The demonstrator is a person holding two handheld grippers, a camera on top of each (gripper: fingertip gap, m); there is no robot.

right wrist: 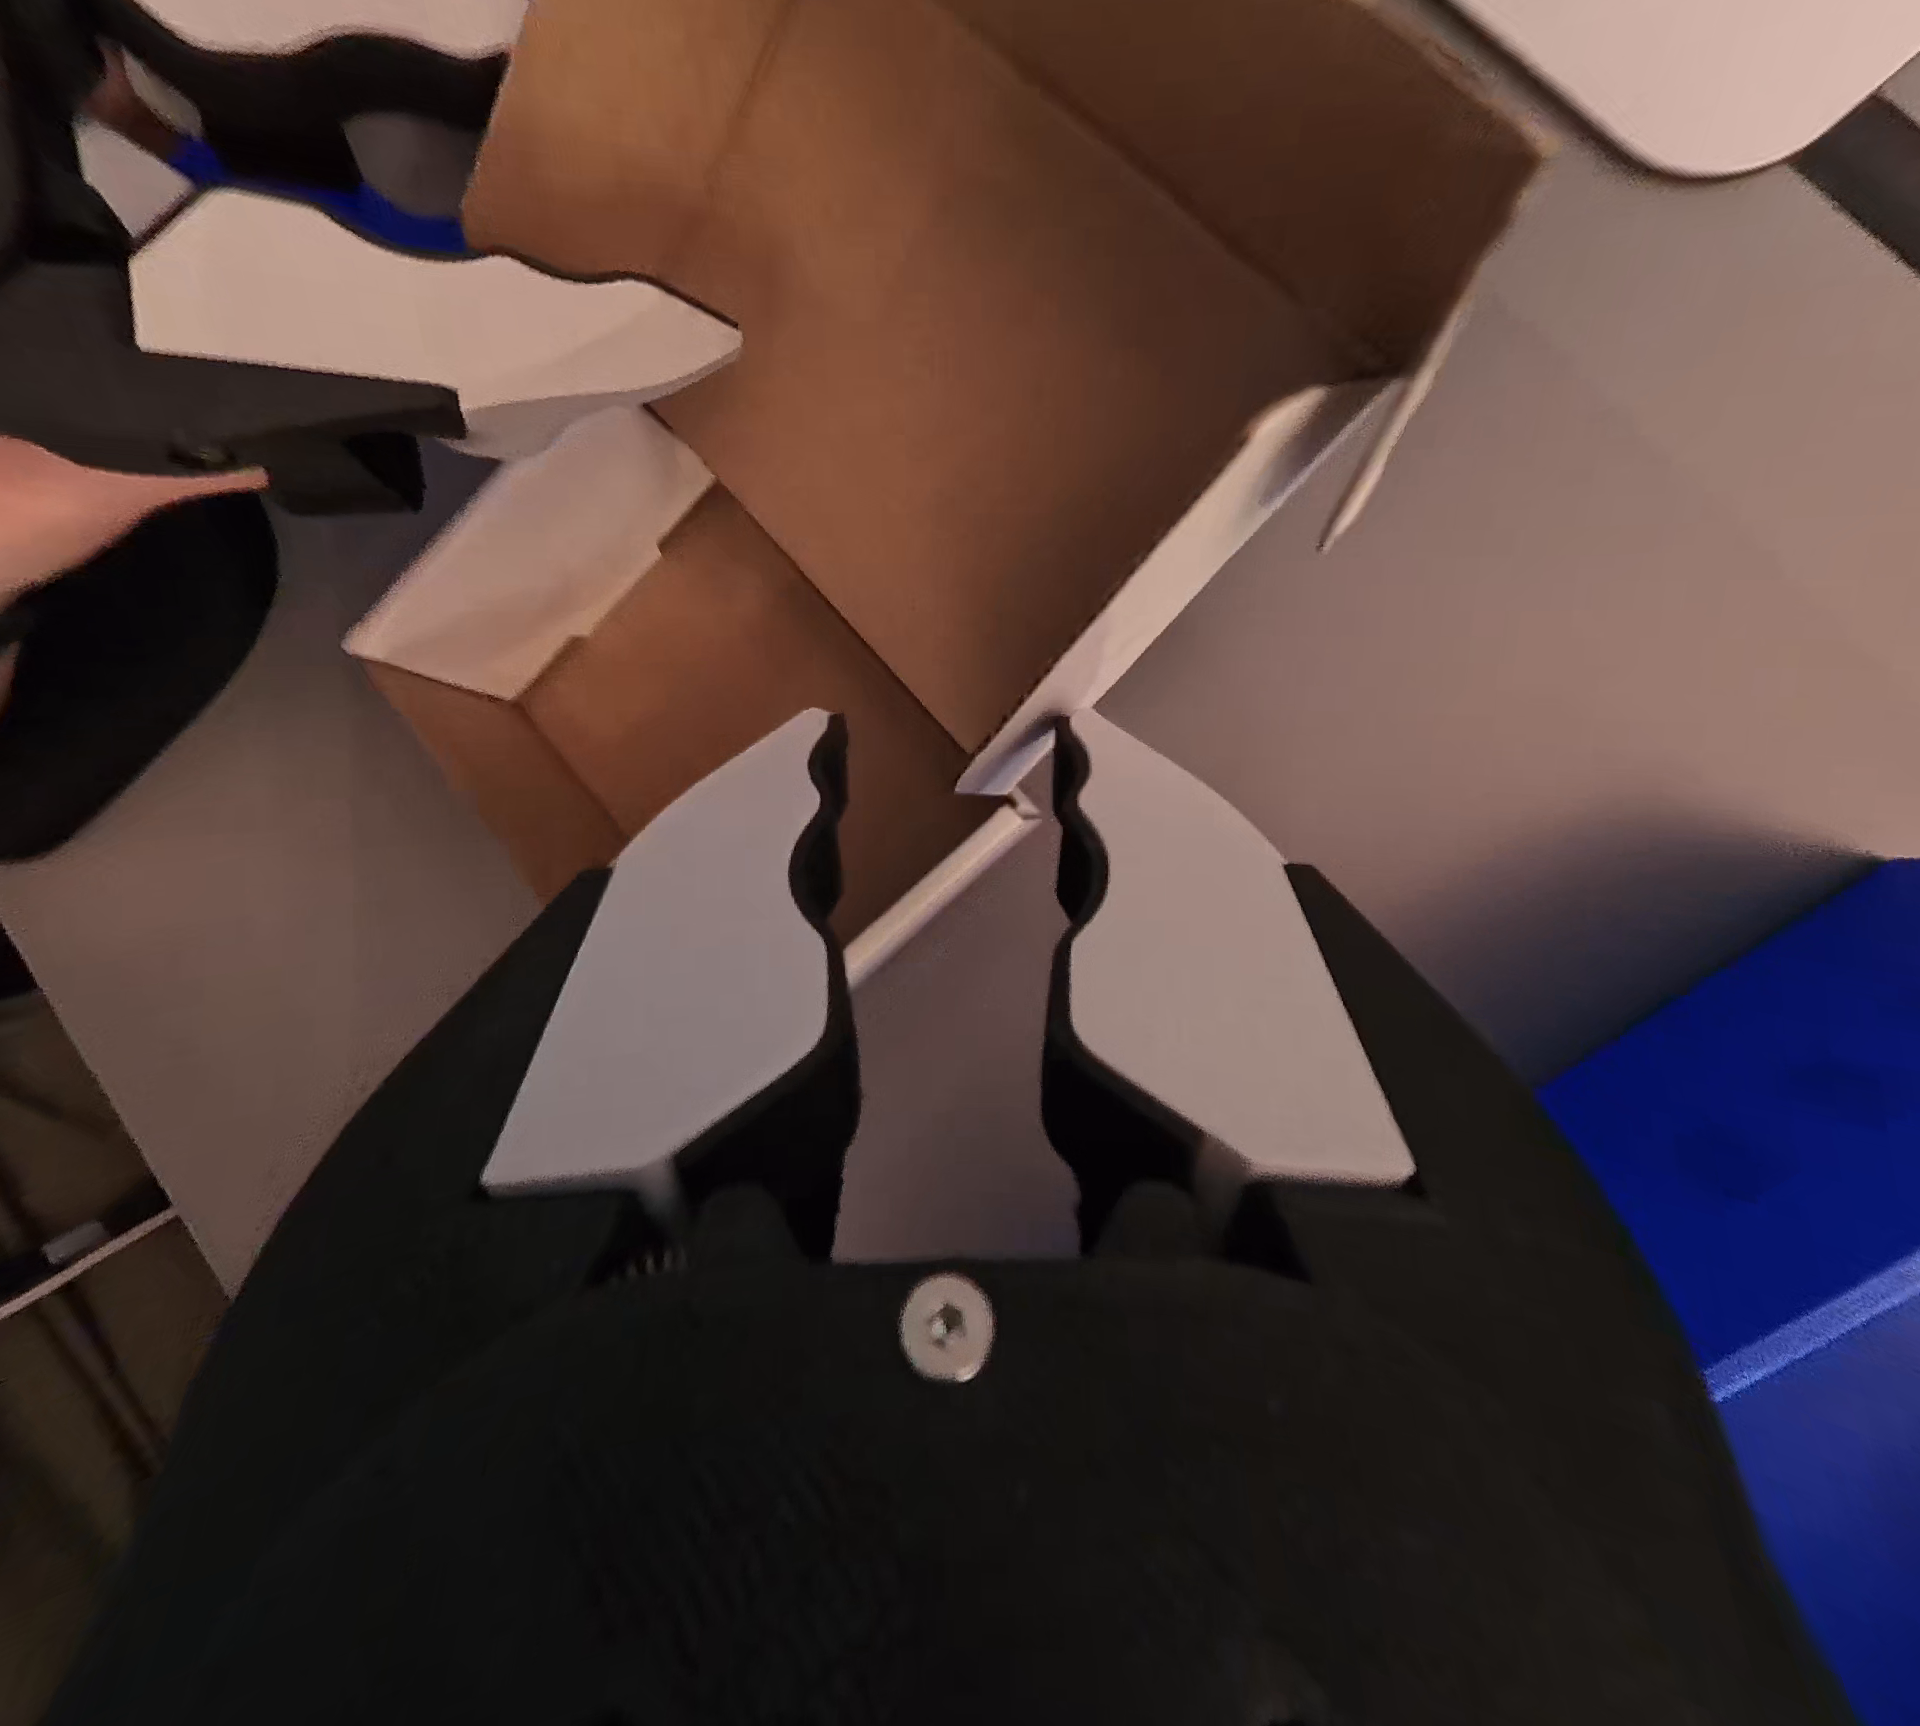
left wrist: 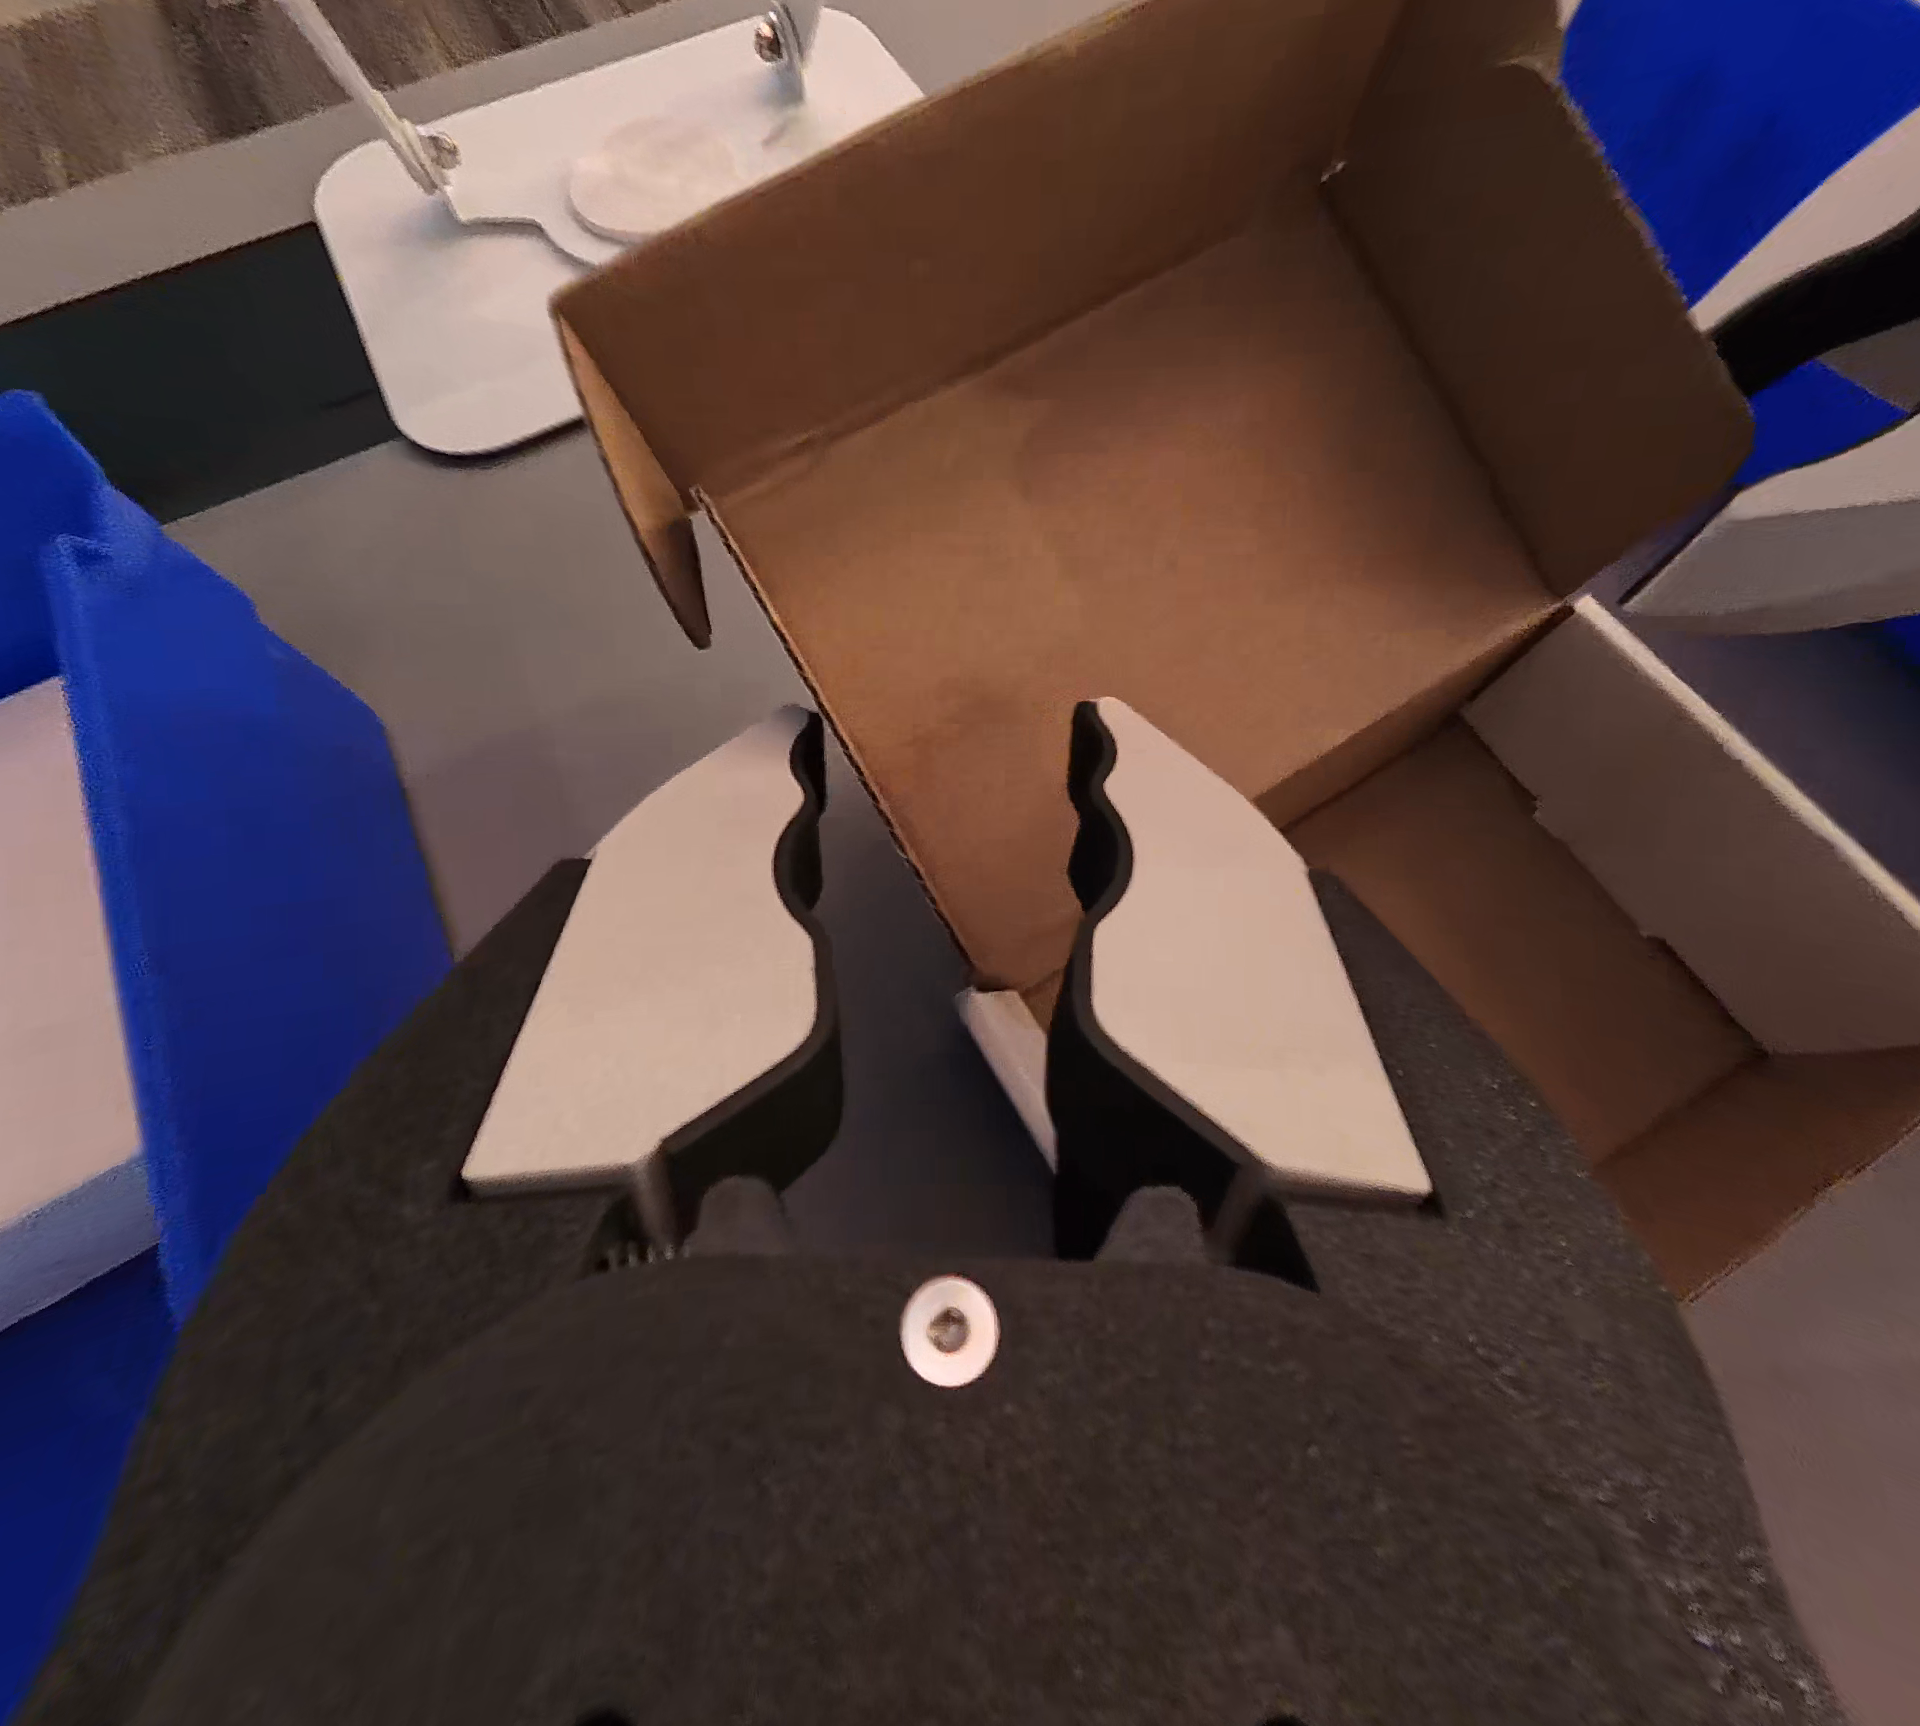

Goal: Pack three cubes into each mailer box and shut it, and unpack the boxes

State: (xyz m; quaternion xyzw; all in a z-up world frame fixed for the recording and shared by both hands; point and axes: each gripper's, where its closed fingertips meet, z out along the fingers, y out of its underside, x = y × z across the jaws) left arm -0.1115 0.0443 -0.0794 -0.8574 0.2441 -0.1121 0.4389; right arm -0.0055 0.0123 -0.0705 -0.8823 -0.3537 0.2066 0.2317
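The mailer box [left wrist: 1143,533] lies open on the grey table [left wrist: 468,637], its brown inside bare and its lid flap standing up at the far side; no cubes show in it. The left gripper [left wrist: 945,720] hangs over the box's near-left edge with its jaws parted to a moderate gap, one finger outside the cardboard wall and one above the inside, gripping nothing. The right gripper [right wrist: 945,731] sits at the box's opposite corner, jaws likewise parted and empty, a white side flap [right wrist: 1195,575] just past its fingertips. Blue bins [left wrist: 208,845] stand on either side of the box, and a white stand base [left wrist: 582,222] rests beyond it.
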